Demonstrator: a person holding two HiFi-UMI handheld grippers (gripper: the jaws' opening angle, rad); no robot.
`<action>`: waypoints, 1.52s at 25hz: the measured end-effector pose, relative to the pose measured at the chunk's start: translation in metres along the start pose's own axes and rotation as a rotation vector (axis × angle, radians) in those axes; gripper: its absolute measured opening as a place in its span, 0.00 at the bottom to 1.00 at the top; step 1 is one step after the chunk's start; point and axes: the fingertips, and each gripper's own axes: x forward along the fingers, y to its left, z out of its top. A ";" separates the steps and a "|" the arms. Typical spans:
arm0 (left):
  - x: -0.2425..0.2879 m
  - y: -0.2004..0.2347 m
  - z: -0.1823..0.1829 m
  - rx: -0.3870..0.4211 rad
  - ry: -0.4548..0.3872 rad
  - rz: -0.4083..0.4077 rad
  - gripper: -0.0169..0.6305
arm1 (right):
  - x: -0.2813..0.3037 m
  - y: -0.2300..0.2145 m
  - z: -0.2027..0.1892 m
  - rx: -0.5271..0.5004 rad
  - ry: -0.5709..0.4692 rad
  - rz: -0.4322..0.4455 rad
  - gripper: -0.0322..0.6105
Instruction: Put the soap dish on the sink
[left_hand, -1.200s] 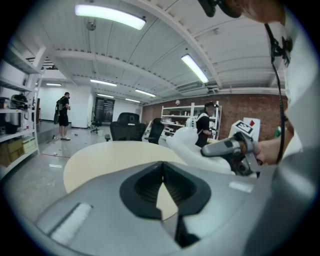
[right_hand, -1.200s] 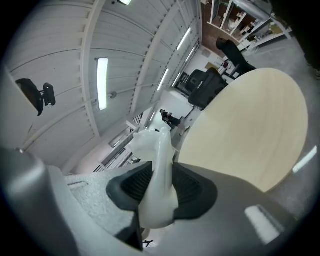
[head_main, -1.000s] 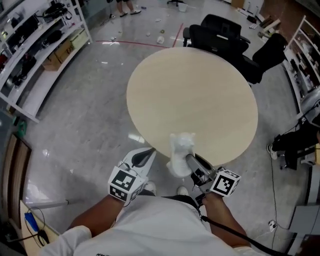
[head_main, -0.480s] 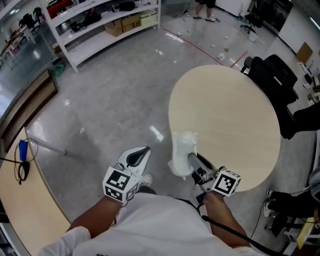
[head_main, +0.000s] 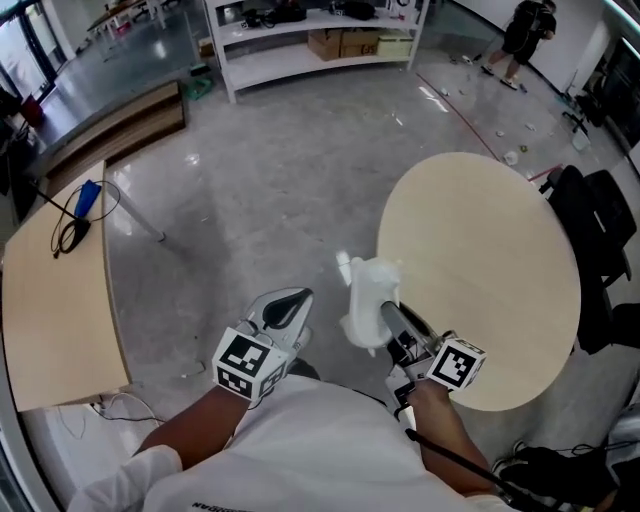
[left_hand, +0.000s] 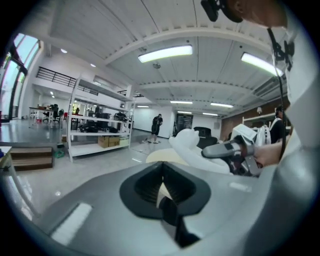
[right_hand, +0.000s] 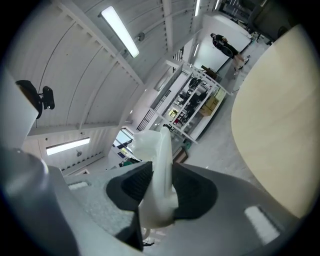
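Right gripper view: soap dish (right_hand: 159, 165) clamped

White soap dish (head_main: 368, 300), beige round table (head_main: 490, 260), grey floor (head_main: 280, 190)

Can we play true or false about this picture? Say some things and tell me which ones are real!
1. The right gripper holds the white soap dish. True.
2. The left gripper holds a cup. False: its jaws are together with nothing between them.
3. The soap dish lies on the round table. False: it is gripped in the right gripper, beside the table's edge.
4. A white shelf rack stands at the far side of the floor. True.
5. A sink is in view. False: none shows in any view.
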 end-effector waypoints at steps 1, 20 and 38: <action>-0.007 -0.001 -0.002 -0.006 -0.004 0.023 0.04 | 0.000 0.002 -0.004 -0.003 0.017 0.011 0.25; -0.134 -0.030 -0.051 -0.142 -0.016 0.363 0.04 | -0.007 0.051 -0.081 -0.045 0.286 0.169 0.25; -0.272 -0.022 -0.086 -0.189 -0.042 0.608 0.04 | 0.028 0.134 -0.186 -0.075 0.478 0.347 0.25</action>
